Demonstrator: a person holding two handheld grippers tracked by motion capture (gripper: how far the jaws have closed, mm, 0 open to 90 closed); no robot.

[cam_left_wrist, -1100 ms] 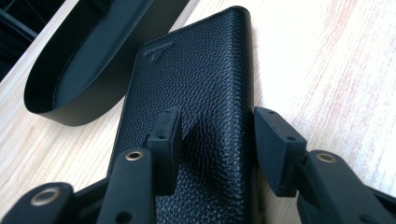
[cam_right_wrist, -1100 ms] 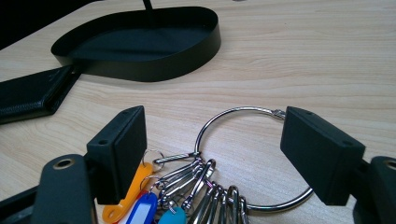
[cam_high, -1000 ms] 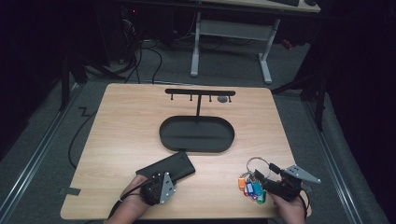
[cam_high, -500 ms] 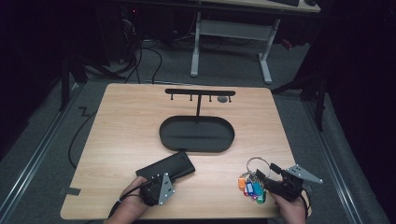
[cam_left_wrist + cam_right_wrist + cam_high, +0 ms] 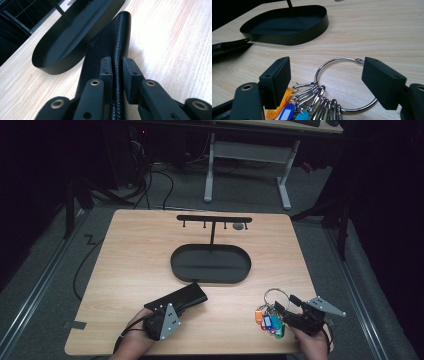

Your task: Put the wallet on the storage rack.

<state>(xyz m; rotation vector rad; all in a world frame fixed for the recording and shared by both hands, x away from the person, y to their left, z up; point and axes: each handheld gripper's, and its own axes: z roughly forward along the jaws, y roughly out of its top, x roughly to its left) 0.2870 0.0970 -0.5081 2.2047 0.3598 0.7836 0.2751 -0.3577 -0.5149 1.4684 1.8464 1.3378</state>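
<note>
A black leather wallet (image 5: 186, 297) lies near the table's front left, its grained spine (image 5: 120, 32) running away from the camera in the left gripper view. My left gripper (image 5: 118, 68) has just been closing, and its pads now press the wallet's spine from both sides; in the high view this gripper (image 5: 173, 310) is at the wallet's near end. A steel key ring (image 5: 337, 59) with several coloured tags (image 5: 268, 322) rests at the front right. My right gripper (image 5: 327, 80) stands open astride the ring, its pads clear of it.
A black oval tray (image 5: 175, 265) sits mid-table, with a black hook stand (image 5: 214, 219) rising behind it. The tray's wall (image 5: 294, 37) lies beyond the keys. Bare wood separates the wallet and the keys. Cables and a desk frame are on the floor behind.
The left hand has shifted slightly at the wallet's near end. The right hand and the keys have stayed put.
</note>
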